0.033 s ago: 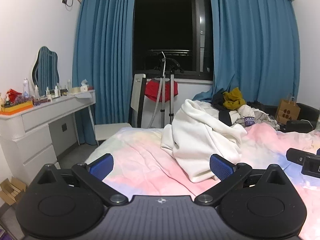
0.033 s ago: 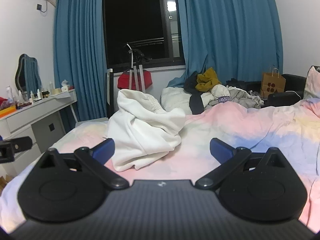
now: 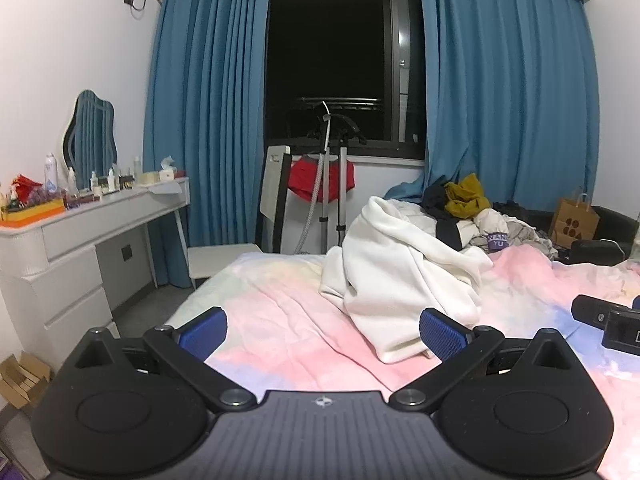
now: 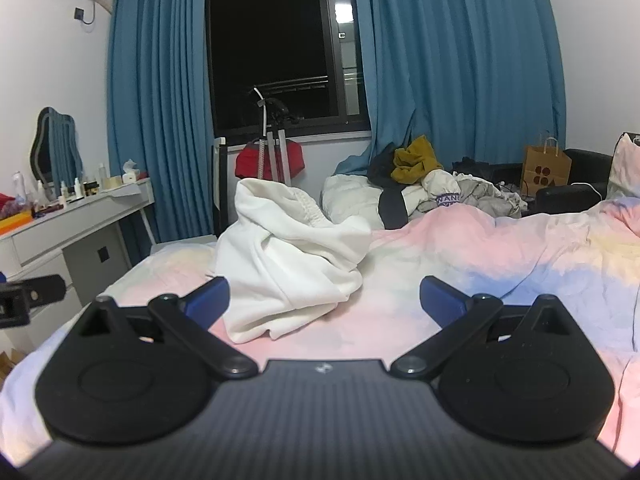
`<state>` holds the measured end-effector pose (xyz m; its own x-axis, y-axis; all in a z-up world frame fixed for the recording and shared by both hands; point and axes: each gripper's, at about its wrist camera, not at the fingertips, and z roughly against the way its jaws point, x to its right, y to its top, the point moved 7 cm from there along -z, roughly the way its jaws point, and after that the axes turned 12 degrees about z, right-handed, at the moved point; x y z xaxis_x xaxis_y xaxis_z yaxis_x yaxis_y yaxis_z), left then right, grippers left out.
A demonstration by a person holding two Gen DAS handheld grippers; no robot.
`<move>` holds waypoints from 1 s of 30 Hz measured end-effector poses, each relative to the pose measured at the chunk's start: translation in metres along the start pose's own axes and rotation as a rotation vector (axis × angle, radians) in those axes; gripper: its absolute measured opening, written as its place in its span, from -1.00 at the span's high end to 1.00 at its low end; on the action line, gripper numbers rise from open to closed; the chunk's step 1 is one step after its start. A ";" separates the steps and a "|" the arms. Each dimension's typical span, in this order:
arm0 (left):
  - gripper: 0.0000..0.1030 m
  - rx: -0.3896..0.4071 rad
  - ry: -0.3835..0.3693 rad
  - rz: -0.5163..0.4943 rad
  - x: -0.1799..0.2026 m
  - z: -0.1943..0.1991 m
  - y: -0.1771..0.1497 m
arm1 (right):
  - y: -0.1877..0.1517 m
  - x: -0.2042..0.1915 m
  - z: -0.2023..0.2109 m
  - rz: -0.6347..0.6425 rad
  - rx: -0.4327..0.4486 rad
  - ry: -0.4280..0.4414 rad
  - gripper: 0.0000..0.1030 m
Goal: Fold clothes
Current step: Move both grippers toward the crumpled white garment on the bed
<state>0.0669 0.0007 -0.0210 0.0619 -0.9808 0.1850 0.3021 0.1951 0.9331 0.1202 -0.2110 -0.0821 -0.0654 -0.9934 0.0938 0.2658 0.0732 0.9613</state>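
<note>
A crumpled white garment lies in a heap on the pastel pink-and-blue bedsheet; it also shows in the right wrist view. My left gripper is open and empty, hovering above the sheet just short of the garment's near edge. My right gripper is open and empty, with the garment ahead and to its left. The right gripper's body shows at the right edge of the left wrist view.
A pile of other clothes lies at the far end of the bed. A white dressing table with bottles stands at the left. A chair and a garment steamer stand are by the window. A paper bag sits at the right.
</note>
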 end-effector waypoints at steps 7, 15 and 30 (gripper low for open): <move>-1.00 0.023 -0.005 -0.018 0.005 0.010 -0.015 | 0.001 -0.001 0.004 0.005 0.016 -0.004 -1.00; -1.00 -0.039 -0.056 0.081 -0.010 -0.013 -0.022 | 0.007 -0.004 0.009 -0.011 0.054 0.011 -1.00; -1.00 -0.029 -0.045 0.024 0.014 -0.019 -0.017 | -0.003 0.025 0.010 -0.047 0.078 -0.047 -1.00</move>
<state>0.0805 -0.0160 -0.0397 0.0270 -0.9748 0.2215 0.3288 0.2179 0.9189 0.1086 -0.2348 -0.0800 -0.1216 -0.9908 0.0587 0.1860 0.0353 0.9819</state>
